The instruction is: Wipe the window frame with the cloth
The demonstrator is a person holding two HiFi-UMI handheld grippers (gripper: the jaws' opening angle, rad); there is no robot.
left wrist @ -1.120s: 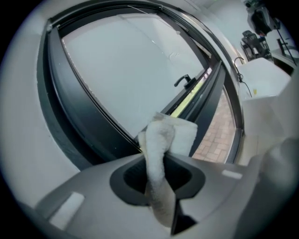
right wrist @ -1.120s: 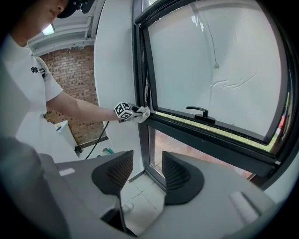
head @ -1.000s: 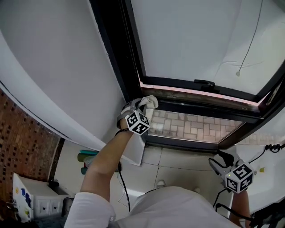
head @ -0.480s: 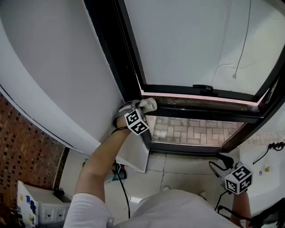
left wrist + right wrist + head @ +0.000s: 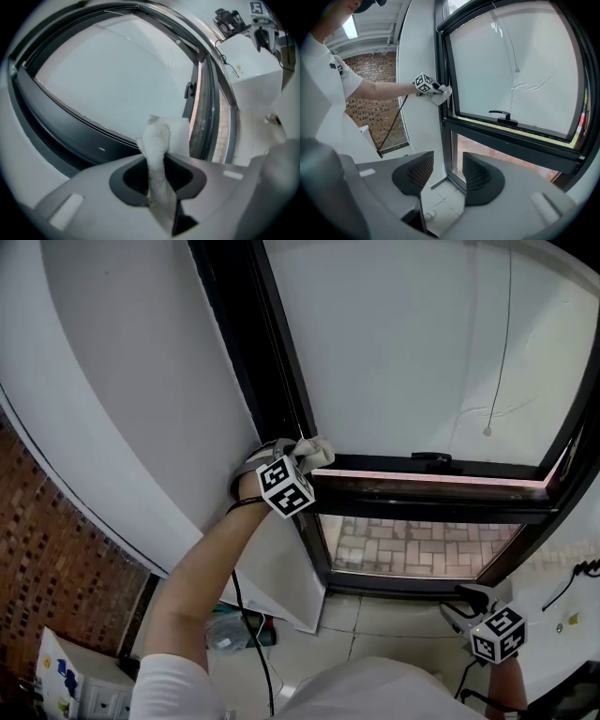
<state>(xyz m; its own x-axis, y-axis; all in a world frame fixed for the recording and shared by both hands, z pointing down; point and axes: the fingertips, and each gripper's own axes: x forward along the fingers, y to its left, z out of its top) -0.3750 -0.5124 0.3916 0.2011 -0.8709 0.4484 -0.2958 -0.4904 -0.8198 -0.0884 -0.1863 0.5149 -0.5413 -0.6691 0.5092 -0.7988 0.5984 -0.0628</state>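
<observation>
Presently, the cloth (image 5: 158, 149) is pinched between the shut jaws of the left gripper (image 5: 295, 456) and held against the window frame (image 5: 279, 395), at the corner where upright and lower rail meet. The right gripper (image 5: 448, 177) is held low, well apart, jaws spread, nothing between them.

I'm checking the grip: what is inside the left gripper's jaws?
The left gripper is shut on a white cloth, whose free end bunches toward the dark window frame. The frame patch directly behind the cloth is covered and cannot be seen.
</observation>
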